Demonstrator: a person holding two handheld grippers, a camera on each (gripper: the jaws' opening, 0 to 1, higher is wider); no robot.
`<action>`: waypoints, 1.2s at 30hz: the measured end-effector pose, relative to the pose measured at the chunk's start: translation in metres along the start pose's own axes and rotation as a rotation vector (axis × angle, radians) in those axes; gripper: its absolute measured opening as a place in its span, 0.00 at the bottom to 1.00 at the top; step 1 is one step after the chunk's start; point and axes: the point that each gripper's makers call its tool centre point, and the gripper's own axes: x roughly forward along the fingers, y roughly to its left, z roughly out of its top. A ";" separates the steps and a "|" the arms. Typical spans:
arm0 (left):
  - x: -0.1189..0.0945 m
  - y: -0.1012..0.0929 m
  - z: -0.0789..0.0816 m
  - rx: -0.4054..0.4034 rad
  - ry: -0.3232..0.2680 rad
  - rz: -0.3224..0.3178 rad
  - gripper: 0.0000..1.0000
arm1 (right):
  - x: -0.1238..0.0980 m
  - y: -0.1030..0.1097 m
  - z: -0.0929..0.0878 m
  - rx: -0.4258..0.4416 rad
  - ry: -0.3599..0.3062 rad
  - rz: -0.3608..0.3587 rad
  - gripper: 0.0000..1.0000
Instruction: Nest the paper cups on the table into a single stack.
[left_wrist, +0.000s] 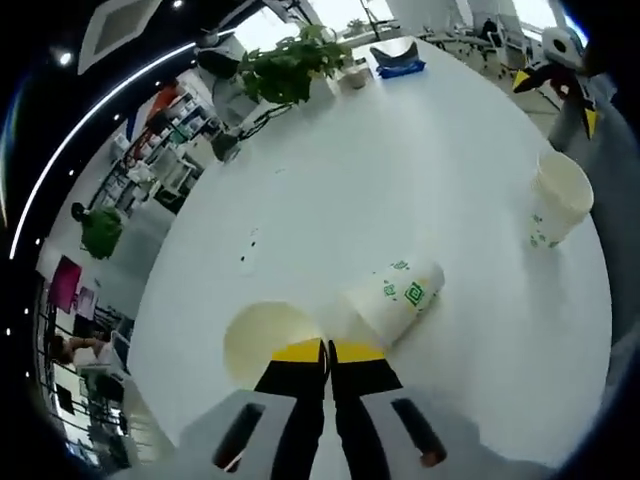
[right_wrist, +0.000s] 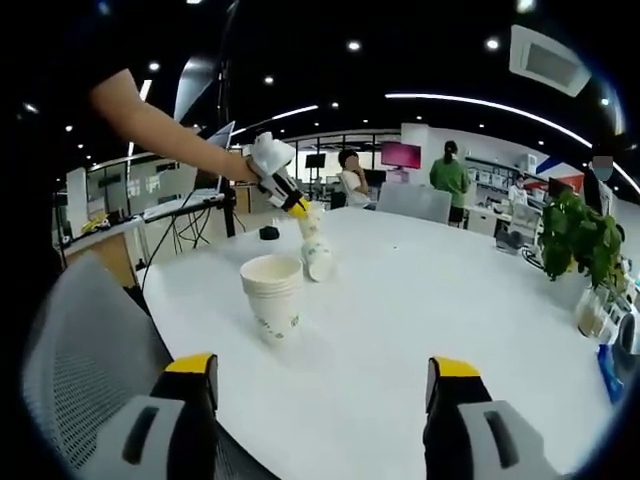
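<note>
The left gripper (left_wrist: 327, 350), jaws pinching a paper cup's rim (left_wrist: 268, 340) above the tipped cup (left_wrist: 398, 297), could crush it, while the right gripper (right_wrist: 325, 375) stands spread near the stack (right_wrist: 274, 297).

potted plant (left_wrist: 290, 65) top centre on white table (left_wrist: 400, 180) | blue item (left_wrist: 398, 60) top, beside plant | grey mesh chair (right_wrist: 75, 375) lower left | second plant (right_wrist: 585, 235) right edge

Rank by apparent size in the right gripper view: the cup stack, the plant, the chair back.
1. Chair back, though it is nearest the camera.
2. Plant.
3. Cup stack, close to the plant, so unsure.
</note>
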 end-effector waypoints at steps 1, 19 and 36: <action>-0.005 -0.001 0.002 -0.004 0.002 0.000 0.00 | 0.000 0.000 0.000 0.000 -0.001 0.000 0.87; -0.059 -0.018 0.033 -0.147 -0.049 0.028 0.00 | -0.001 0.002 0.004 -0.008 -0.028 0.011 0.90; -0.110 -0.037 0.077 -0.127 -0.128 0.021 0.00 | -0.001 0.001 0.000 -0.011 -0.019 0.022 0.91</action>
